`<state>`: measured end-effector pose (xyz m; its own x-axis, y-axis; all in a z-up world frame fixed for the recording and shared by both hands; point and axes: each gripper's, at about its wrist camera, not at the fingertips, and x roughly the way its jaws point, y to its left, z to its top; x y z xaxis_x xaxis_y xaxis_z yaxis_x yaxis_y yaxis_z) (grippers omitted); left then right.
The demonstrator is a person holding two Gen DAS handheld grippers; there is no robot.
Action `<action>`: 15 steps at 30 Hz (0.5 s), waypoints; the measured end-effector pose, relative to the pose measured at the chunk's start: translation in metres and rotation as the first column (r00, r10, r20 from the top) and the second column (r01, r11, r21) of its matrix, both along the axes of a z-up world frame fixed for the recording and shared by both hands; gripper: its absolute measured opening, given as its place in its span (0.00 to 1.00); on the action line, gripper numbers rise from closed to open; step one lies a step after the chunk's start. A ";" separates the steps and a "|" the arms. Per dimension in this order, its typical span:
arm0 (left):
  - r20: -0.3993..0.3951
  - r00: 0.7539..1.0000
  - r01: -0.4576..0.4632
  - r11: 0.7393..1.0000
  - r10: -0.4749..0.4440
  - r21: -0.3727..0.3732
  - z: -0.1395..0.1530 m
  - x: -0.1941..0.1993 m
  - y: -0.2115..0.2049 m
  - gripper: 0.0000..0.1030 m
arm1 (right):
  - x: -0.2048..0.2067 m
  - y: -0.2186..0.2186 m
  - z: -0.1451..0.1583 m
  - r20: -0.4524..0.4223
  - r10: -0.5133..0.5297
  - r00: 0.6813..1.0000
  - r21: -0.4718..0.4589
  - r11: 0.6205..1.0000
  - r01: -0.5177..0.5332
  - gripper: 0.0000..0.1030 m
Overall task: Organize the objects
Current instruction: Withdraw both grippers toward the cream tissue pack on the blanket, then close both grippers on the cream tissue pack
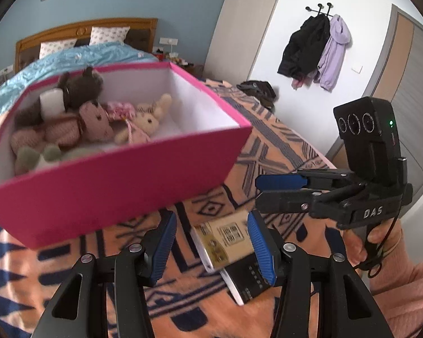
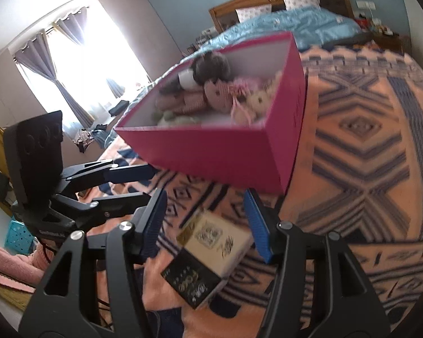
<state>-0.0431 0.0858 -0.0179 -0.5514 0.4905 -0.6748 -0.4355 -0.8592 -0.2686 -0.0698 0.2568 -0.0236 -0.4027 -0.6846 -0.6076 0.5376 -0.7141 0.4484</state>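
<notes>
1. A pink box [image 1: 104,197] sat on the patterned blanket [image 1: 270,140] of the bed, its lid off. Several soft toys [image 1: 98,121] already lay inside, crowded toward one end: a dark plush animal, pink knitted ones, a cream rabbit and something greenish near the front wall. By my reading that part of the sorting was done.
2. The other end of the box showed bare white floor, so there seemed to be room for more.
3. Two flat packets were still out on the blanket, just in front of the box: a cream and gold packet [image 1: 225,239] lying partly on top of a black packet [image 1: 246,280]. Both rested on the blanket and neither was lifted.
4. The left tongs [image 1: 211,249] stood released, their blue pads on either side of the cream packet as the left camera saw it, but pressing on nothing. Whether they were low enough to touch it I could not tell.
5. The right tongs [image 2: 208,221] were likewise released and empty, framing the same pair of packets [image 2: 211,253] in the right camera. Seen from the left camera they reached in from the side, near the box's corner, with a hand behind them.
6. Left to do, as I judged it: the two packets had to be gripped and put away, most likely into the free end of the box. I saw no lid in either view.
7. Both views were somewhat blurred, so fine print on the packets was unreadable.
</notes>
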 end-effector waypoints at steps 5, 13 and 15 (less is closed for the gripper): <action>0.062 0.998 0.007 1.000 -0.006 -0.007 -0.020 0.004 0.006 0.52 | 0.009 0.005 -0.027 0.065 -0.026 0.998 0.001 1.000 0.026 0.57; 0.105 0.994 0.002 1.000 0.001 -0.028 -0.037 0.006 0.018 0.52 | 0.012 0.012 -0.045 0.115 -0.055 0.992 0.012 0.998 0.054 0.57; 0.105 0.994 0.002 1.000 0.001 -0.031 -0.037 0.006 0.021 0.52 | 0.013 0.012 -0.046 0.118 -0.052 0.992 0.008 0.999 0.052 0.57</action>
<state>-0.0369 0.1068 -0.0554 -0.4762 0.4688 -0.7439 -0.4070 -0.8675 -0.2861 -0.0567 0.2686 -0.0696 -0.3628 -0.6618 -0.6561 0.4431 -0.7419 0.5033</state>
